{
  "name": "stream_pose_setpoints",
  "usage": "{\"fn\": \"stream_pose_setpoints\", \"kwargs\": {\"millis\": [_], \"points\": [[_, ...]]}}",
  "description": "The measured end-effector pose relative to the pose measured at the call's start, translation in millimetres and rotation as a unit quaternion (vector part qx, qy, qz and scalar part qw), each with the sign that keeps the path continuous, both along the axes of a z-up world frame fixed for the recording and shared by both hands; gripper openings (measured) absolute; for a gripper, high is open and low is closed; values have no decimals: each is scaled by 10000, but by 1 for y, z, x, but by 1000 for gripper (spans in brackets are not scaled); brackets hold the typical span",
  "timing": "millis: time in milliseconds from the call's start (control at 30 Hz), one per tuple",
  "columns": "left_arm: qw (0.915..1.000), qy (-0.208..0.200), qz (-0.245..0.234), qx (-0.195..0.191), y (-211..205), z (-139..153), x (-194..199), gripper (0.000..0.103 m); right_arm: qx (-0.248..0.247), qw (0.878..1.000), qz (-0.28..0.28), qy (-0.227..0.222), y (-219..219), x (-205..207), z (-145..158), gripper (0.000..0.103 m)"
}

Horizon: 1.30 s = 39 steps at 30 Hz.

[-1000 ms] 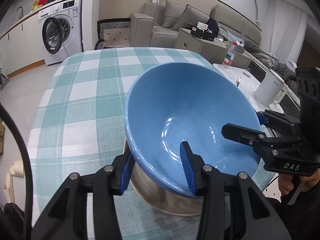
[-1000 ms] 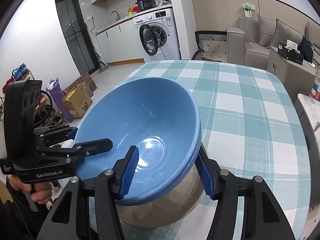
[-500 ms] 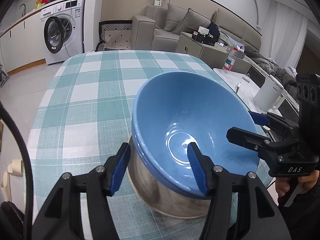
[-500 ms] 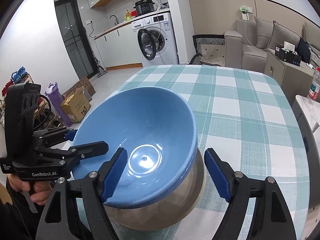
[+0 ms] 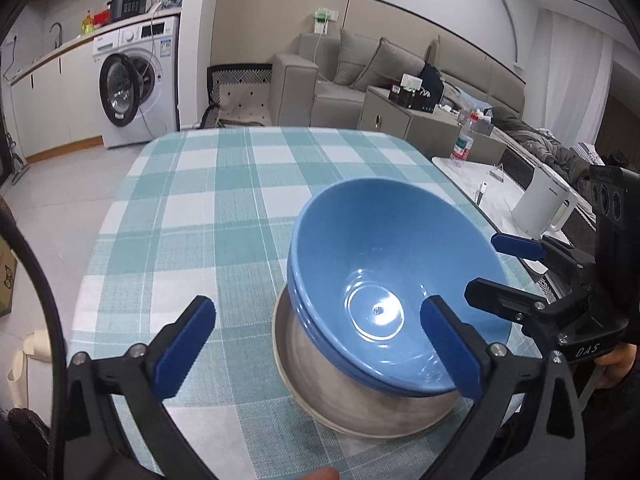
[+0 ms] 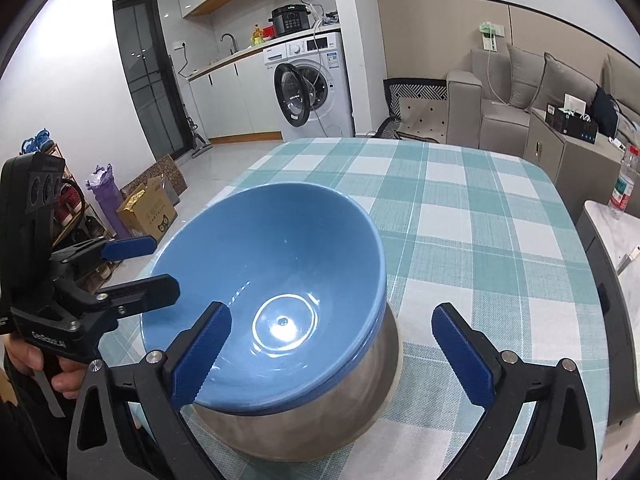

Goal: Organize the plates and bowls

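Observation:
A blue bowl (image 5: pixel 384 264) sits nested, with a second blue rim just under it, in a steel bowl (image 5: pixel 360 396) on the teal checked tablecloth (image 5: pixel 208 216). The stack also shows in the right wrist view, blue bowl (image 6: pixel 276 264) in steel bowl (image 6: pixel 320 420). My left gripper (image 5: pixel 320 346) is open and empty, its fingers off the bowl, near its left front side. My right gripper (image 6: pixel 332 354) is open and empty, its jaws spread wide at the bowl's near side. Each gripper shows in the other's view, the right (image 5: pixel 516 268) and the left (image 6: pixel 132 264).
The stack stands near the table's front corner; the cloth (image 6: pixel 460 208) stretches away behind it. Beyond the table are a washing machine (image 5: pixel 132 80), a sofa (image 5: pixel 360 68), a white kettle (image 5: pixel 544 208) and a water bottle (image 5: pixel 464 140) on a side table, and boxes (image 6: pixel 148 208) on the floor.
Both grippers have let go of the blue bowl's rim, opened wide and drawn back. The bowl has settled level into the steel bowl.

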<state>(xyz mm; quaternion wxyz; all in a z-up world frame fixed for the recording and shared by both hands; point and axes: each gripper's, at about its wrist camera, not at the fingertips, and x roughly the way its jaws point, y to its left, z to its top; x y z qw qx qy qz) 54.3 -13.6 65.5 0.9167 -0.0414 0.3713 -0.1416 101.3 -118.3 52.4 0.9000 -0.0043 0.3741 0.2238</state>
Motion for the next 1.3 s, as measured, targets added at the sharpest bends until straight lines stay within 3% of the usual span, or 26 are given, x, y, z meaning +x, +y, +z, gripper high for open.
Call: {"fn": "stream_pose_setpoints", "kwargs": {"millis": [500,800,1133,1300], "points": [[9968,-730,271,163,17,18,-29,103,41,9984,67,-559,-13,-27,22,102],[9921,-1068,566,340,24,10,-48,103,111,9943,25,-1058,-27,-53,33,102],[9853,-1369,955,362,27,-4,-61,103,238,9900,41,-1387,-35,-77,19,102],[9845,-1478,876,356,23,-9,-65,103,348,9888,98,-1450,-35,-87,9,102]]}}
